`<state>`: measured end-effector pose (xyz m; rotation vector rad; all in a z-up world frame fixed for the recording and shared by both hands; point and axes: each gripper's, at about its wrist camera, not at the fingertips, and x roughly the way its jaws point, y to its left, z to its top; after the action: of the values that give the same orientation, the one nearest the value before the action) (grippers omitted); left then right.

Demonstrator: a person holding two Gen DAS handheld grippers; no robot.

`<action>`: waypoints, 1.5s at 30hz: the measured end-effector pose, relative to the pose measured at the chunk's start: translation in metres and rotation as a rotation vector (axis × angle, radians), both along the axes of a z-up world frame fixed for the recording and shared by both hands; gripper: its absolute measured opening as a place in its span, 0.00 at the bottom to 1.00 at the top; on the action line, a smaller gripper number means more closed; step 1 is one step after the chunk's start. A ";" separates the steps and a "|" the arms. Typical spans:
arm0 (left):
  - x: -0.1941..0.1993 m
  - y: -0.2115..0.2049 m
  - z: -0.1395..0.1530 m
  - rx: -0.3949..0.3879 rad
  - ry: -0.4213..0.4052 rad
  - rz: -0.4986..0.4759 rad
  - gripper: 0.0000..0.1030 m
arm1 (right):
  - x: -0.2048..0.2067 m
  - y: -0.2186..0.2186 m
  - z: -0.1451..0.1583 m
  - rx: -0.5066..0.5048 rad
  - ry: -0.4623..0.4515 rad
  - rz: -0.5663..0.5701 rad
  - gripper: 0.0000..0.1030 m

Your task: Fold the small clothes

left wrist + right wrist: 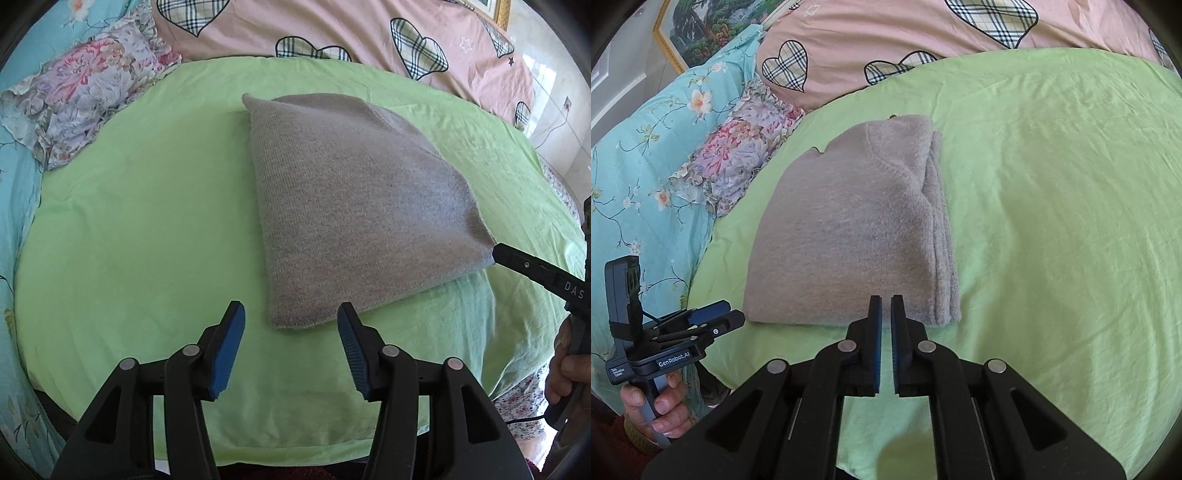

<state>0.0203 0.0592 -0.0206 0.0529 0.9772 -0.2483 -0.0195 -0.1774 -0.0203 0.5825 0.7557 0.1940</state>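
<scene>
Folds along the far side of the grey sweater [849, 236] are stacking in layers, and what lies under the top layer is staying hidden from both views. The garment is lying folded on the green sheet [1052, 206], straight ahead of the right gripper [886, 306], whose blue-padded fingers are sitting almost together with only a thin slit between them; from its own camera nothing is showing in that slit. In the left wrist view the tip of that same right gripper [498, 254] is pressing against the sweater's [354, 206] near corner, but whether it is pinching cloth is hard to make out, since the tip is partly cut off at the edge. The left gripper [291, 325] is hovering spread wide, released, with the sweater's nearest corner lying just beyond and between its fingertips.

Green sheet [147, 221] is covering the bed, wrinkled to the right gripper's right. Beyond it a pink quilt [332, 26] with plaid hearts is bunching, and a floral pillow [88, 96] is resting on turquoise bedding [653, 155]. Part of a gold-framed painting [713, 29] is hanging on the wall, cropped by the lens.
</scene>
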 end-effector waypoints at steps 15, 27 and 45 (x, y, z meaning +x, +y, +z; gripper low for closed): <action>0.025 0.008 0.022 0.013 -0.072 0.050 0.67 | 0.016 -0.010 0.018 -0.011 -0.054 -0.020 0.50; 0.063 0.002 0.028 -0.013 -0.101 0.066 0.80 | 0.051 -0.003 0.028 -0.056 -0.070 -0.007 0.62; 0.151 0.002 0.008 -0.082 -0.009 0.111 0.80 | 0.141 -0.052 0.003 0.151 -0.045 -0.057 0.09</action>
<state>0.1712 0.0610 -0.0126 -0.0744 0.9572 -0.1858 0.1213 -0.2289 -0.0168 0.7394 0.6841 0.2122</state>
